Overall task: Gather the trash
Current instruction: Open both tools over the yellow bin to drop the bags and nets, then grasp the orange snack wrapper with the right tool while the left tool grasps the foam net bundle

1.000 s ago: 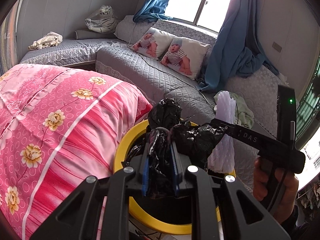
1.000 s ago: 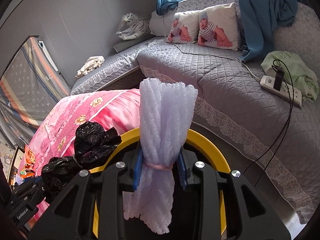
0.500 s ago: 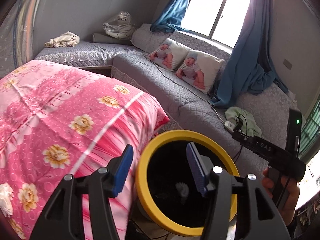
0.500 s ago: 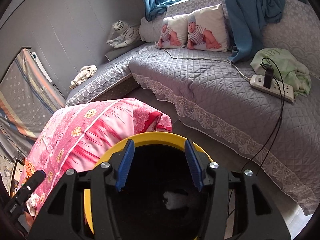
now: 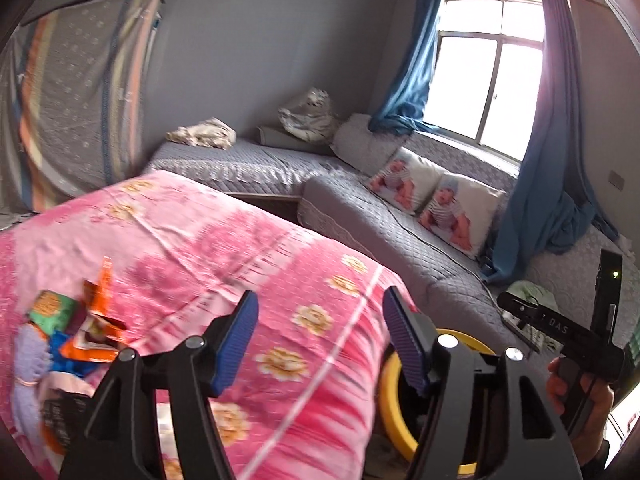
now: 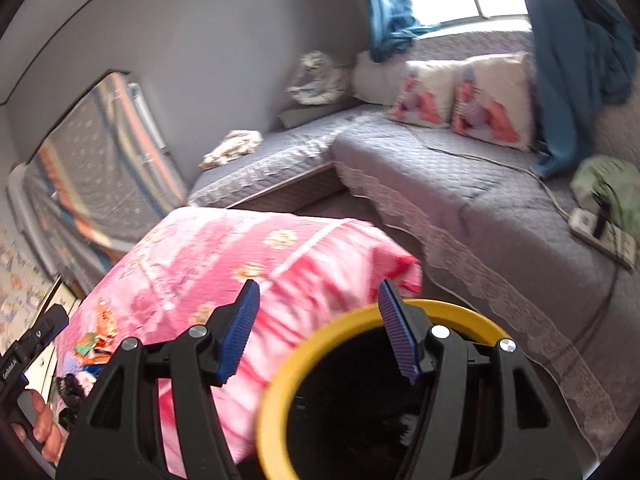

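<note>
My left gripper [image 5: 320, 340] hangs over the pink flowered blanket [image 5: 248, 264]. Its jaws are opening and nothing is between the blue pads. To its left, a pile of trash [image 5: 80, 332] lies on the blanket: orange and green wrappers, a lavender bundle and something black. The yellow-rimmed bin [image 5: 386, 396] stands low on the right, beside the blanket. My right gripper [image 6: 318, 336] is above the bin's yellow rim [image 6: 276, 396]. Its jaws are also opening and hold nothing. The bin's inside is dark. The trash pile [image 6: 92, 348] shows small at the left.
A grey quilted corner sofa [image 5: 360, 216] carries two printed pillows [image 5: 436, 204], with blue curtains [image 5: 532, 216] behind. On the sofa lie a white power strip [image 6: 600, 236] with its cable and a green cloth [image 6: 608, 180]. A person's hand [image 5: 580, 396] grips the right gripper's handle.
Both grippers opened. The black bag left my left jaws and the white bubble-wrap bundle left my right jaws. Both hands then rose and swung left toward the pink blanket.
</note>
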`<state>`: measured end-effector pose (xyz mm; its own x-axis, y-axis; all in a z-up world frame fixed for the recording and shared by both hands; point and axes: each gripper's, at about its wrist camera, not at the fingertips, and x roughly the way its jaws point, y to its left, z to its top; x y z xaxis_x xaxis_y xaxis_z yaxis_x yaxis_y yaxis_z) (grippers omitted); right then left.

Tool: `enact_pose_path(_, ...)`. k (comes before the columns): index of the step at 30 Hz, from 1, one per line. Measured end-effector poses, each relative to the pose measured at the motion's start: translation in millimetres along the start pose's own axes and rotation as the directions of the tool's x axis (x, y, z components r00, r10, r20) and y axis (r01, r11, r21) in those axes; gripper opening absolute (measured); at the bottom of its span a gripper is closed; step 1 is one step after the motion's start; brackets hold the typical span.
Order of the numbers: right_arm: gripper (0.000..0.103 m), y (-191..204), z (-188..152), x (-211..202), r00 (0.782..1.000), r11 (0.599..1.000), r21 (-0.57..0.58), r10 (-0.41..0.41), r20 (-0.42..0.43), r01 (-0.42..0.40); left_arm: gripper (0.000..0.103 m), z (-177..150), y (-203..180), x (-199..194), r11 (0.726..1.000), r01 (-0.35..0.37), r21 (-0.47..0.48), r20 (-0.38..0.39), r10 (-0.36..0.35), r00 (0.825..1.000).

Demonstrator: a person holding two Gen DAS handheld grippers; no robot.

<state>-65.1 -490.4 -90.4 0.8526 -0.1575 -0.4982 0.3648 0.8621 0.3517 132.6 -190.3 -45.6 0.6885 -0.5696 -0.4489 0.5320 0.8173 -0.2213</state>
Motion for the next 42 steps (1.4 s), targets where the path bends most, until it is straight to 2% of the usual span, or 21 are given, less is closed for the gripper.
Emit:
enact_pose_path(4,0.061,46.5,7.1,12.5,0.996,0.994,-0.067,0.082,-0.021,-0.083,0.066,8.1,30.3,-24.1,0.997,-0.079,-0.011,0.04,0.079,0.996)
enact_pose_path(8,0.062,98.8,11.0,27.5,0.981,0.973,-0.127,0.186,-0.062,-0.193,0.068,12.2,61.7,-46.7,0.988,-0.152,-0.035,0.067,0.154,0.986)
enact_pose_path(11,0.063,142.8,9.6,39.3,0.968,0.951,-0.187,0.234,-0.092,-0.248,0.071,11.3,87.3,-63.9,0.974,-0.221,-0.045,0.078,0.224,0.971)
enact_pose_path(19,0.063,241.9,-8.4,68.9,0.927,0.882,-0.295,0.321,-0.193,-0.367,0.071,-1.4,147.6,-98.5,0.931,-0.348,-0.111,0.063,0.356,0.932)
enact_pose_path(24,0.063,276.3,-17.2,90.2,0.906,0.858,-0.311,0.339,-0.253,-0.408,0.071,-13.7,176.5,-107.8,0.908,-0.388,-0.157,0.03,0.397,0.917)
enact_pose_path(28,0.063,298.6,-25.8,107.7,0.894,0.844,-0.324,0.338,-0.294,-0.426,0.071,-25.8,191.6,-110.2,0.9,-0.4,-0.175,0.005,0.407,0.914)
enact_pose_path(42,0.063,356.5,-59.1,166.2,0.85,0.81,-0.344,0.321,-0.417,-0.474,0.071,-53.7,221.1,-94.6,0.897,-0.385,-0.216,-0.083,0.376,0.923)
